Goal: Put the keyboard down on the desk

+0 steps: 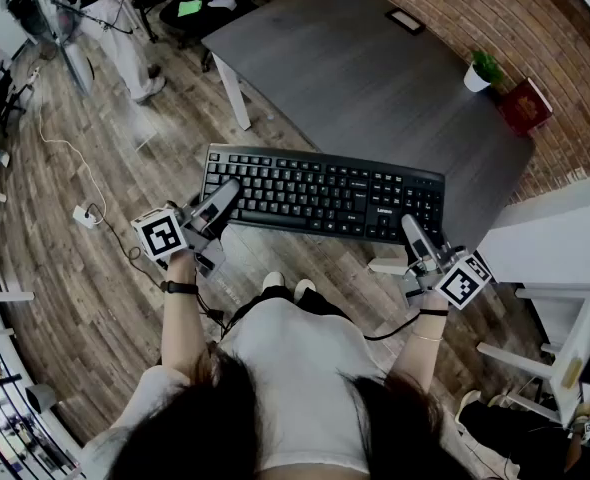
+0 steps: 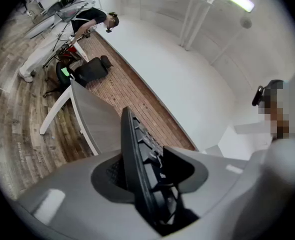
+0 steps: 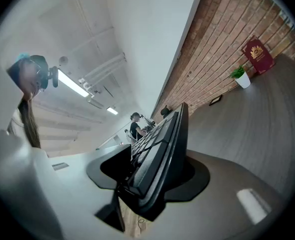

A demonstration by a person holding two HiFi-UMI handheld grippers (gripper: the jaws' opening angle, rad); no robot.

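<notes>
**A:** Left hand-held gripper (image 1: pixel 229 192) first: its jaws are clamped on the left end of the black keyboard (image 1: pixel 325 193). In the left gripper view the board's edge sits wedged right between them.

**B:** The right hand-held gripper (image 1: pixel 413 228) mirrors it, jaws closed on the right end near the front corner. The right gripper view shows rows of keys running away from the grip.

**A:** So the keyboard is up in the air, held at both ends, keys facing up and roughly level. From the head view most of it hangs over the wooden floor (image 1: pixel 75 278), just at the near edge of the bench (image 1: pixel 355 78).

**B:** Only its right end overlaps the dark bench top from this angle. I can't tell whether it touches there.

**A:** At the bench's far right corner there's a small potted plant (image 1: pixel 482 70) with a red book (image 1: pixel 526 106) just beside it, both against the brick wall (image 1: pixel 475 8).

**B:** And off to the left, a white cable (image 1: pixel 65 153) trails across the floor, with a person (image 1: pixel 120 33) standing well beyond it.
</notes>
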